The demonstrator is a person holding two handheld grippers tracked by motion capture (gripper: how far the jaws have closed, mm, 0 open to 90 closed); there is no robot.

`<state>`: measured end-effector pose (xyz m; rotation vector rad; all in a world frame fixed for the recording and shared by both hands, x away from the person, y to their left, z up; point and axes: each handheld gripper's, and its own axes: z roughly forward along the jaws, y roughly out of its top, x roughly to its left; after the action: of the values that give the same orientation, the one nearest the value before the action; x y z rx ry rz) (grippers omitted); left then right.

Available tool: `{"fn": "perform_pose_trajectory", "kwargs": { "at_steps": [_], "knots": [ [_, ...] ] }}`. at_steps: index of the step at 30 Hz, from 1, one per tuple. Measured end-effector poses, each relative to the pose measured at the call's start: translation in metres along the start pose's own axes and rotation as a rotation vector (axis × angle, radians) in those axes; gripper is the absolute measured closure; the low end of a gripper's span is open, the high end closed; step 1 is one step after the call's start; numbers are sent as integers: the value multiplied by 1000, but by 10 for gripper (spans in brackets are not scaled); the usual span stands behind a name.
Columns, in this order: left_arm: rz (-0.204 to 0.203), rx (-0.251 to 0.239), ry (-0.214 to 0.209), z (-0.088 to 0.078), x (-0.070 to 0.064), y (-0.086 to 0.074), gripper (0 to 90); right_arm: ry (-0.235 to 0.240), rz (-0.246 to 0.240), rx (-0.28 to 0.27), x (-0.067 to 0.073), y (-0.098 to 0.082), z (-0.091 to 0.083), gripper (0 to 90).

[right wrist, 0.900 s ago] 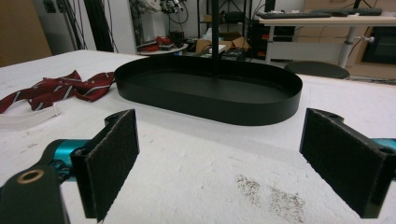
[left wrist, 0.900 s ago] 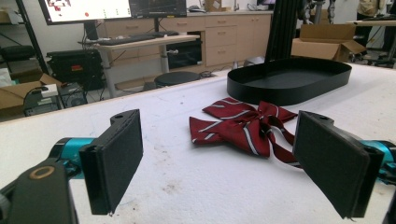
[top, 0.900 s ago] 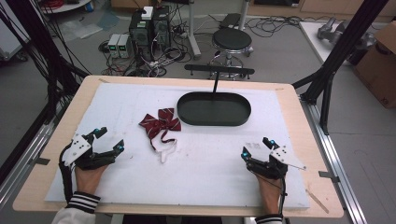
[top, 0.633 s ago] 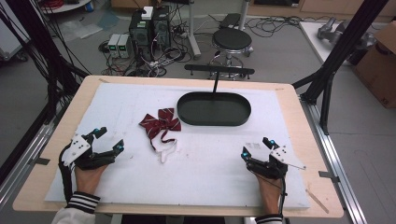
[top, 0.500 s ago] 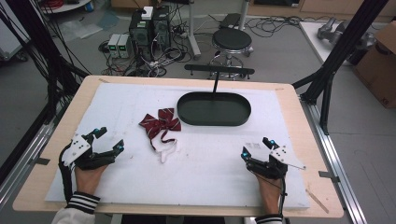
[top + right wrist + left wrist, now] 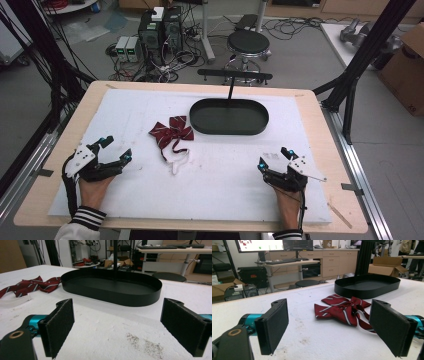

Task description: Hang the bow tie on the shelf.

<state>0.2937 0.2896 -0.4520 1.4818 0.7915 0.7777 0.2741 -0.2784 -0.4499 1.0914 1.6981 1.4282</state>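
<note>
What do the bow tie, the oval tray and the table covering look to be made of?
Bow tie: woven fabric, dark red with pale stripes, soft folds; its white strap looks like elastic or ribbon. Oval tray: matte black, thin rigid wall, probably plastic or painted metal. Table covering: white, grainy and slightly stained, possibly foam board or felt.

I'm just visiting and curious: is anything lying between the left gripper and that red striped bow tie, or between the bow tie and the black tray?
Nothing visible. Bare white table cover lies between the open left gripper and the bow tie, and between it and the black tray.
</note>
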Motion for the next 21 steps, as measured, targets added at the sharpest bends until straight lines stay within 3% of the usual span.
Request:
{"fn": "perform_pose_trajectory", "kwargs": {
  "at_steps": [8, 13, 14, 21],
  "knots": [
    [7, 45, -19, 3, -5, 7, 169, 2, 9, 4, -1, 0, 0, 108],
    [58, 80, -46, 4, -10, 19, 169, 2, 5, 6, 0, 0, 0, 108],
    [90, 102, -50, 4, -13, 23, 169, 0, 4, 6, 0, 0, 1, 108],
    [129, 154, -77, 8, -21, 35, 169, 0, -3, 6, 0, 0, 1, 108]
  ]
}}
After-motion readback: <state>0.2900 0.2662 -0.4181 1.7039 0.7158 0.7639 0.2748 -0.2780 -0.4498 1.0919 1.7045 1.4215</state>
